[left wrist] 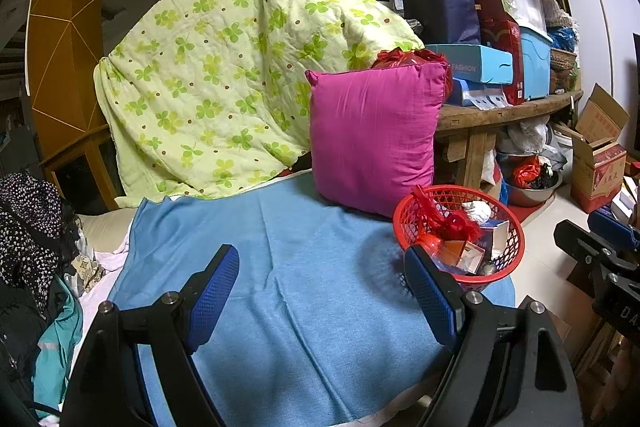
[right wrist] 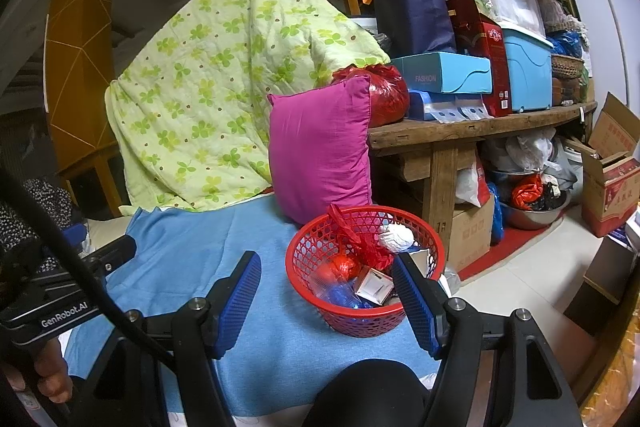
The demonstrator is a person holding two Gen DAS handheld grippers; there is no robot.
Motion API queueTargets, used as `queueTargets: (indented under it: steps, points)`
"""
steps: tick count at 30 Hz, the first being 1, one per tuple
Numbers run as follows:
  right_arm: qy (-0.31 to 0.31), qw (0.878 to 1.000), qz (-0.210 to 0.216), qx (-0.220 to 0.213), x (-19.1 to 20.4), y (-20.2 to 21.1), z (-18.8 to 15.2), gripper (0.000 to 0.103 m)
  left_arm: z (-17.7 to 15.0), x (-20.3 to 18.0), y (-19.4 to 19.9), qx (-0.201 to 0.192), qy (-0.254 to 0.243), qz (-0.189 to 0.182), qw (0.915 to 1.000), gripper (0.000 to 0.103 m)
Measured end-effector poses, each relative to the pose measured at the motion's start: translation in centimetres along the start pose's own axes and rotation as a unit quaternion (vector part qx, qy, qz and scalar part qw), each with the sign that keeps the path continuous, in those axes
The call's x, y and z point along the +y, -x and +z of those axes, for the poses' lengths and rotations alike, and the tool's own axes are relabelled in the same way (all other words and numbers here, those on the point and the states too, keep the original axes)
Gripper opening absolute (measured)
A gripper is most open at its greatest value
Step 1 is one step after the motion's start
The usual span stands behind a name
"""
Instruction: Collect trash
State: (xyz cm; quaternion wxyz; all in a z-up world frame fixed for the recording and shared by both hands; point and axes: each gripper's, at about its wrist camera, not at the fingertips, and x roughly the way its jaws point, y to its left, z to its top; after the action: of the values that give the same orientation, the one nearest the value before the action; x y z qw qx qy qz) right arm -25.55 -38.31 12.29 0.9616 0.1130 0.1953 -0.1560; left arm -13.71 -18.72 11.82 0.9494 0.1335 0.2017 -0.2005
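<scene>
A: Where's the trash sitting?

B: It is all in the red mesh basket (right wrist: 366,301), which stands on the blue cloth (left wrist: 288,267) at that cloth's right edge, just in front of the magenta pillow (left wrist: 372,135). Inside I can make out a crumpled white paper wad (right wrist: 396,238), a small white carton (right wrist: 374,285), red netting (right wrist: 356,239) and something blue, too blurred to name

A: And the claws?

B: The left claw (left wrist: 326,295) has its blue pads spread wide with only bare blue cloth between them. The right claw (right wrist: 326,301) is spread wide too; the basket shows between its fingers, but whether the pads touch its rim I cannot tell

A: Anything behind?

B: A green clover-print quilt (left wrist: 224,67) hangs beyond the cloth's far edge, and a wooden bench (right wrist: 480,125) loaded with boxes stands to the right of the pillow
</scene>
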Motion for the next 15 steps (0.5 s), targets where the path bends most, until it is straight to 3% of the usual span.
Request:
queueTargets:
  steps: [15]
  points:
    - [0.003,1.0,0.001,0.001,0.43,-0.15,-0.07,0.072,-0.01,0.04,-0.03,-0.001,0.002,-0.002,1.0,0.085]
